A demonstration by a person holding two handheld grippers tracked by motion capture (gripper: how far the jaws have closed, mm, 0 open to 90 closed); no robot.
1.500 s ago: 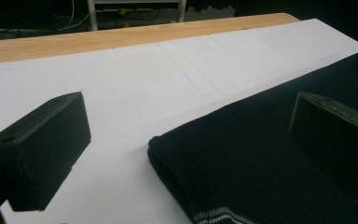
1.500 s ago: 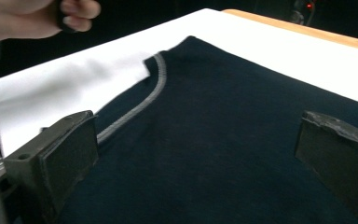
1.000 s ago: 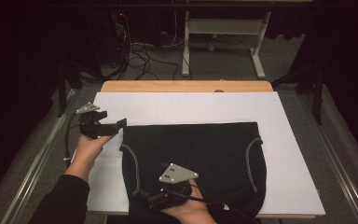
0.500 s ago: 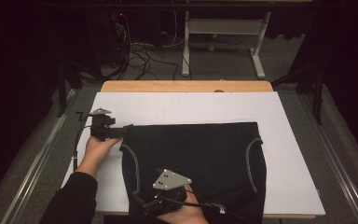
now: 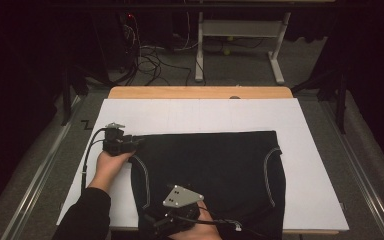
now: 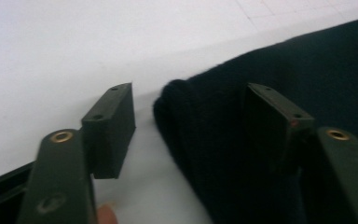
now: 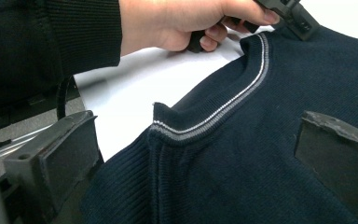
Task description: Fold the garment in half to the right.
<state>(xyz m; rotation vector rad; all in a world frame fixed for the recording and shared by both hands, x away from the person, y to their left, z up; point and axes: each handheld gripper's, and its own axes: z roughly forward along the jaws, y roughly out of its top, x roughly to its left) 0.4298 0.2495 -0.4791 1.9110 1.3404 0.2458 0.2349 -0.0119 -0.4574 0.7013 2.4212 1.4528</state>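
A dark navy knitted garment (image 5: 210,165) with grey-striped trim lies flat on the white board (image 5: 205,115). My left gripper (image 5: 136,142) is at its far left corner. In the left gripper view this gripper (image 6: 191,119) is open, with the rounded corner of the garment (image 6: 205,116) between its jaws. My right gripper (image 5: 162,220), under its grey plate (image 5: 182,196), is over the garment's near left part. It (image 7: 193,158) stands open astride the fabric (image 7: 261,163), just below a striped curved trim (image 7: 214,116). Beyond it I see the other hand (image 7: 182,23).
The white board covers a wooden table (image 5: 200,92); its left margin (image 5: 95,190) and right margin (image 5: 315,170) are bare. On the floor beyond are cables (image 5: 155,60) and a white desk frame (image 5: 240,35). Metal rails (image 5: 35,180) run along the table's sides.
My left gripper has moved right and nearer, onto the garment's far left corner. The right gripper has shifted slightly nearer and left over the garment.
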